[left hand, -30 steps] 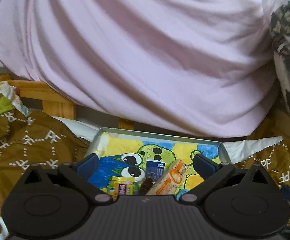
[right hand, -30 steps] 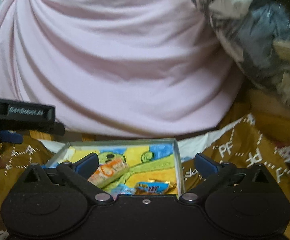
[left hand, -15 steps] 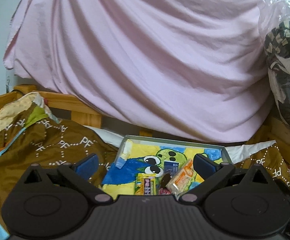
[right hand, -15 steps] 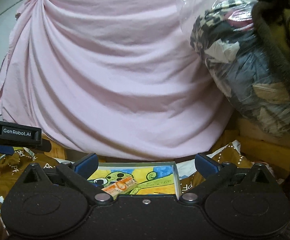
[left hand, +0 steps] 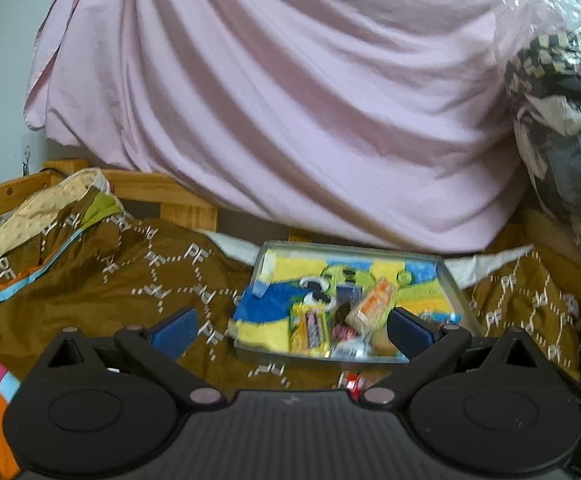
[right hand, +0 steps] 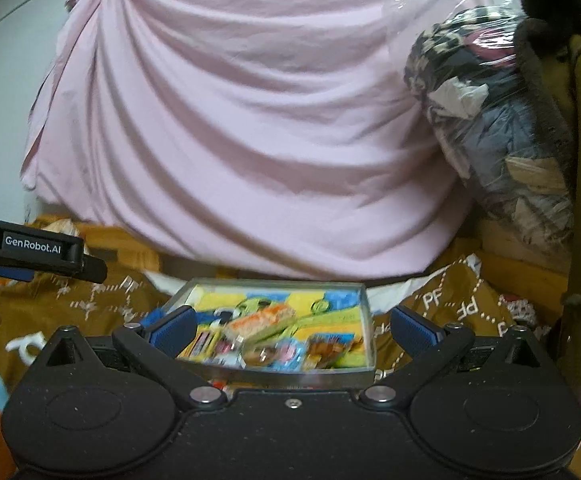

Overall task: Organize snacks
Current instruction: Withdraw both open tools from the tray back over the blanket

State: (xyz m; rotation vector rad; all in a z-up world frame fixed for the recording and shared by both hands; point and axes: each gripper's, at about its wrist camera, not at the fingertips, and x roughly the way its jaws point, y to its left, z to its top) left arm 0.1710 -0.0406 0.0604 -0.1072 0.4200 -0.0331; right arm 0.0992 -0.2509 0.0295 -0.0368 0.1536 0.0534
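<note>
The left gripper [left hand: 290, 328] hangs with its jaws spread wide and nothing between them, above the brown blanket [left hand: 102, 288]. Just ahead, toward its right finger, sits the clear tray [left hand: 456, 296] of snacks [left hand: 372, 306]. The right gripper [right hand: 292, 330] is likewise agape and empty, the tray [right hand: 368, 320] directly in front of it.

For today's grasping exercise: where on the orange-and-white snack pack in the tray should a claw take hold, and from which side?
Grip the orange-and-white snack pack across its narrow width near the middle, coming from above. It lies slanted on top of the other snacks in the clear tray, so its long sides look free, while the tray walls would likely block a side approach.
</note>
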